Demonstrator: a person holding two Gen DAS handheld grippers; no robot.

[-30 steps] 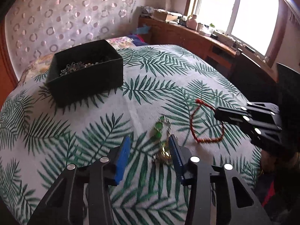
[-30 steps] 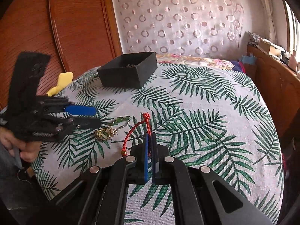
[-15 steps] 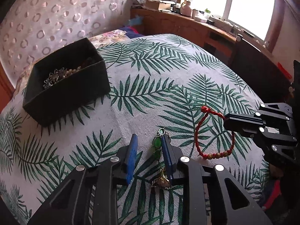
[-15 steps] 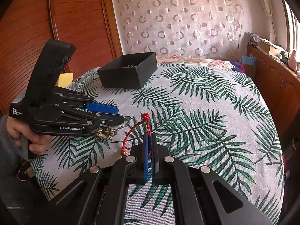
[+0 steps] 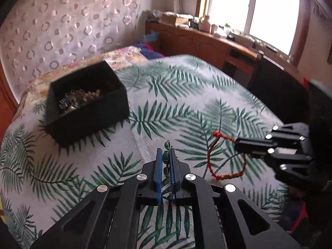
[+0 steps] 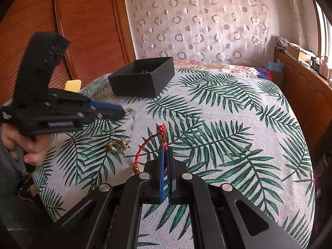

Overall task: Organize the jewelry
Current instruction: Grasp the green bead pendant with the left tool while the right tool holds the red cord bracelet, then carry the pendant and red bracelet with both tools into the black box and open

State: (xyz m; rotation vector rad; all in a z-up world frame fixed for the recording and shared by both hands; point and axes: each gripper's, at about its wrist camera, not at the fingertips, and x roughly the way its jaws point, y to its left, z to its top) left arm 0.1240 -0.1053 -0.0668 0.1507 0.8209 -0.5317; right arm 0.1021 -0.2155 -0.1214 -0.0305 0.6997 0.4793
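My left gripper (image 5: 165,151) is shut on a green-beaded chain (image 5: 166,159) and holds it above the palm-leaf cloth; in the right wrist view the left gripper (image 6: 122,110) shows the green bead at its tip, while the chain's gold pendant (image 6: 117,145) hangs down to the cloth. A red cord bracelet (image 5: 215,155) with gold beads lies on the cloth. My right gripper (image 6: 166,151) is shut, its tip over the bracelet (image 6: 152,141); whether it grips the cord is hidden. A black box (image 5: 87,105) holding jewelry stands at the back left.
The bed's cloth (image 6: 228,124) curves down at its edges. A wooden cabinet (image 5: 207,45) with clutter runs under the window on the right. A wooden wardrobe (image 6: 62,31) stands on the left, and a yellow object (image 6: 72,85) lies by the bed's edge.
My left gripper has closed on the green-beaded chain and lifted it off the cloth toward the box. The right gripper has stayed still and shut.
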